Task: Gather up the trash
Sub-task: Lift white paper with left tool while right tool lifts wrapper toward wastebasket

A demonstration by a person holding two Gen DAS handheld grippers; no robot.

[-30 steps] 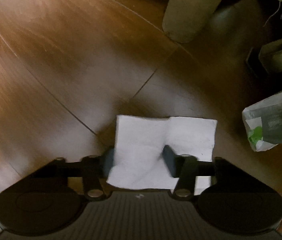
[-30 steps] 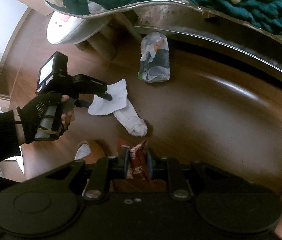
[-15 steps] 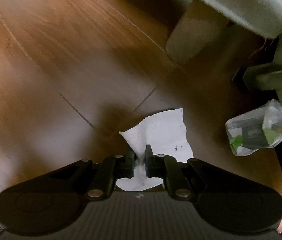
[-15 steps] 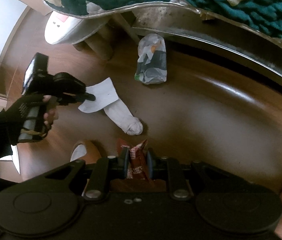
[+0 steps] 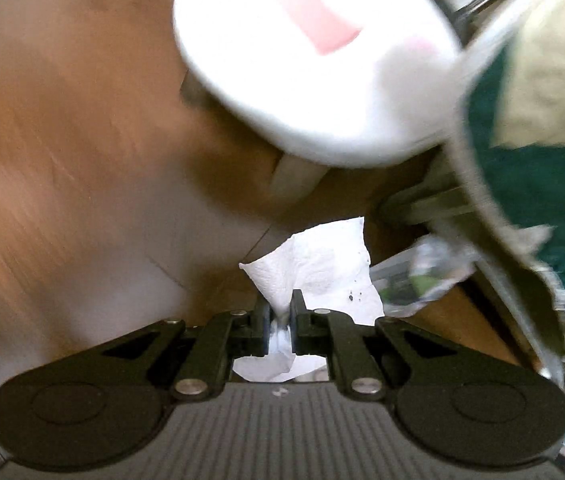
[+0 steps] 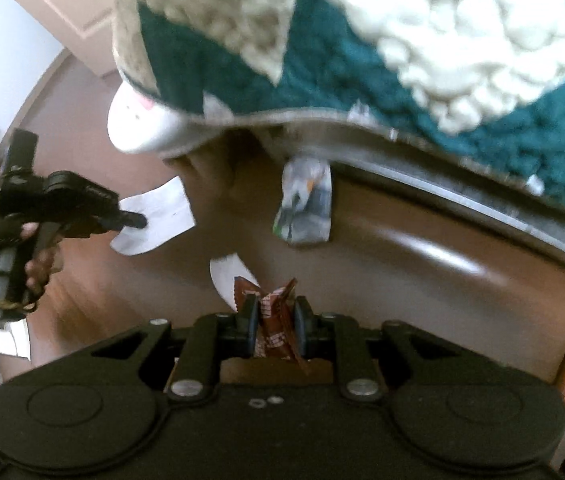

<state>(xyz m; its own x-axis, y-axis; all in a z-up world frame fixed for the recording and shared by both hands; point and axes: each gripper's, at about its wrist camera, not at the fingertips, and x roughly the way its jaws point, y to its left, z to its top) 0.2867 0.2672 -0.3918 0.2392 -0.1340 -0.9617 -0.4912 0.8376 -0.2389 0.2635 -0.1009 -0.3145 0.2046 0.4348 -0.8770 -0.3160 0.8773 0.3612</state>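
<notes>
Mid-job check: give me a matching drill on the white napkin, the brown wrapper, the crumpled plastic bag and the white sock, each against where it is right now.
Things:
1. white napkin
2. brown wrapper
3. crumpled plastic bag
4. white sock

Places:
A. on the floor by the bed's edge
B. pinched in the left gripper
C. on the floor, just beyond the right gripper
D. clamped in the right gripper

Pairs: 1-B, 2-D, 3-A, 4-C

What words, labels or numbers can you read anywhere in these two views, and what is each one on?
None can be read.
Red-brown snack wrapper held in the right gripper: pale print, too blurred to read.
Crumpled grey and green packet on the floor: printing too blurred.
White tissue pinched in the left gripper: dark specks only, no text.
</notes>
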